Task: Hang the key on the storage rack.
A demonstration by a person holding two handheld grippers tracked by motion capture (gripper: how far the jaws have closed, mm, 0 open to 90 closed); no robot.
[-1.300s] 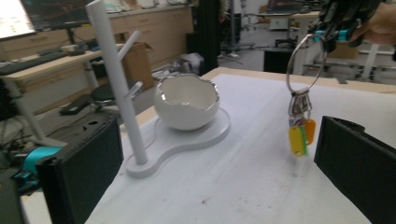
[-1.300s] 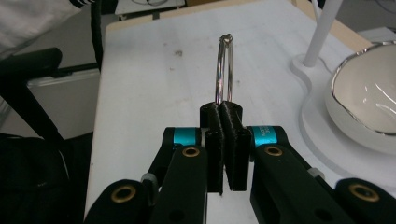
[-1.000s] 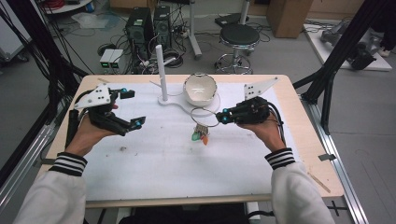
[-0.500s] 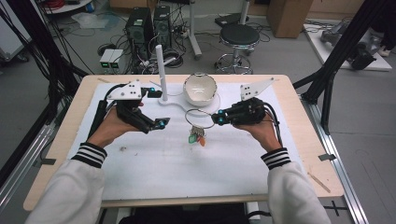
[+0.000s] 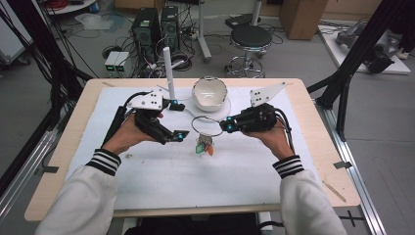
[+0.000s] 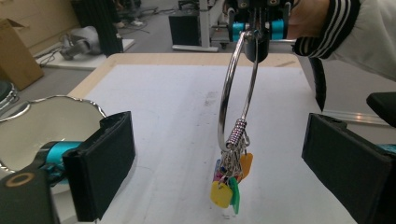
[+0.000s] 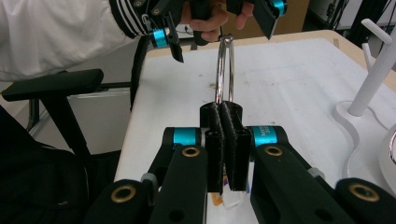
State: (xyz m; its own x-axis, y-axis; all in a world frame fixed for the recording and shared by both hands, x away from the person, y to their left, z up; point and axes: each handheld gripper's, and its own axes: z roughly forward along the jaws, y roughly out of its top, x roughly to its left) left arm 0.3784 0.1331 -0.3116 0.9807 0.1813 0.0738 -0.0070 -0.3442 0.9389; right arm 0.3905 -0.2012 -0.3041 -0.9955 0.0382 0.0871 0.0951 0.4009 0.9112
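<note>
Over the middle of the white-covered worktop (image 5: pixel 147 191), our right gripper (image 5: pixel 226 127) is clenched on the top of the key ring (image 6: pixel 236 88), which hangs with its coloured tags (image 6: pixel 229 186) grazing the cover. Our left gripper (image 5: pixel 177 122), its jaws just closing slightly, stands released around the ring without touching. If it closes off-centre, the thin ring may swing or slip away.

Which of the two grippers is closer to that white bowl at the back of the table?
Left. The left gripper has one jaw tip just beside the white bowl; that bowl sits right behind its jaw in the left gripper view. The right gripper is farther off, clamped on the key ring.
</note>
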